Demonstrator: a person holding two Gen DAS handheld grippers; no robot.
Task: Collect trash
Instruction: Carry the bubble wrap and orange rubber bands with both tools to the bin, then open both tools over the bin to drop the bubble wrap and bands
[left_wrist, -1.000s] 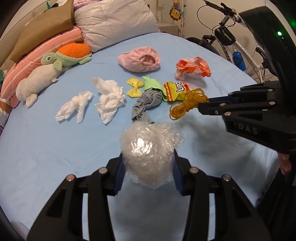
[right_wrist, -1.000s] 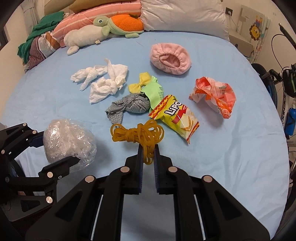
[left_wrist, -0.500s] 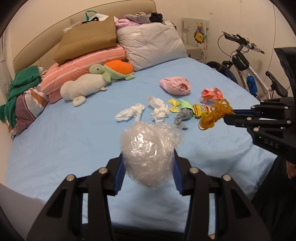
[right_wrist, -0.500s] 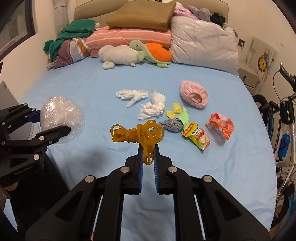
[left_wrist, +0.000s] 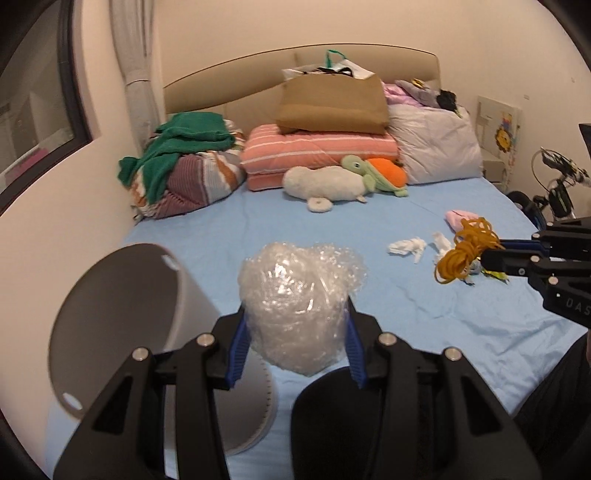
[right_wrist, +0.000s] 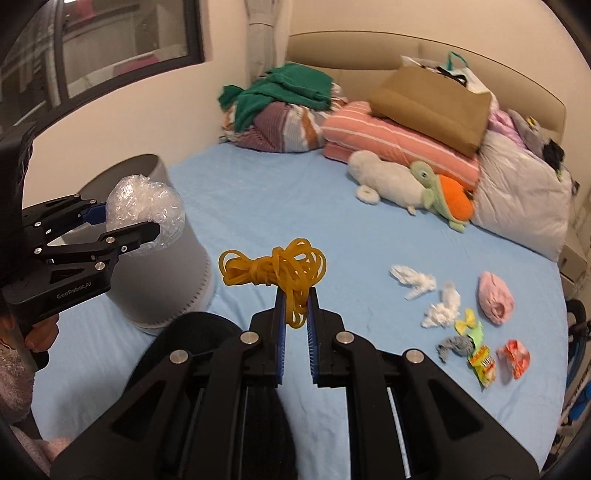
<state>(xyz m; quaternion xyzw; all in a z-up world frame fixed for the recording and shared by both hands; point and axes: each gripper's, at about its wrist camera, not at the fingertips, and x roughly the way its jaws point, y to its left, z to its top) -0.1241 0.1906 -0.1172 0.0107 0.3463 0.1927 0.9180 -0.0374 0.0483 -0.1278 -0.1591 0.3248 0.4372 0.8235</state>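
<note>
The left gripper (left_wrist: 293, 345) clenches a crumpled ball of clear plastic wrap (left_wrist: 299, 302) between its blue pads, held in the air just beside the open rim of a grey trash bin (left_wrist: 122, 314) that stands on the blue bedsheet (right_wrist: 280, 199). The right gripper (right_wrist: 295, 317) pinches a tangle of yellow rubber bands (right_wrist: 279, 269) (most of the loops hang free above the fingertips). Left on the sheet, well apart from the bin: two white tissues (right_wrist: 428, 295), a chip packet (right_wrist: 482, 363) and an orange wrapper (right_wrist: 515, 358).
</note>
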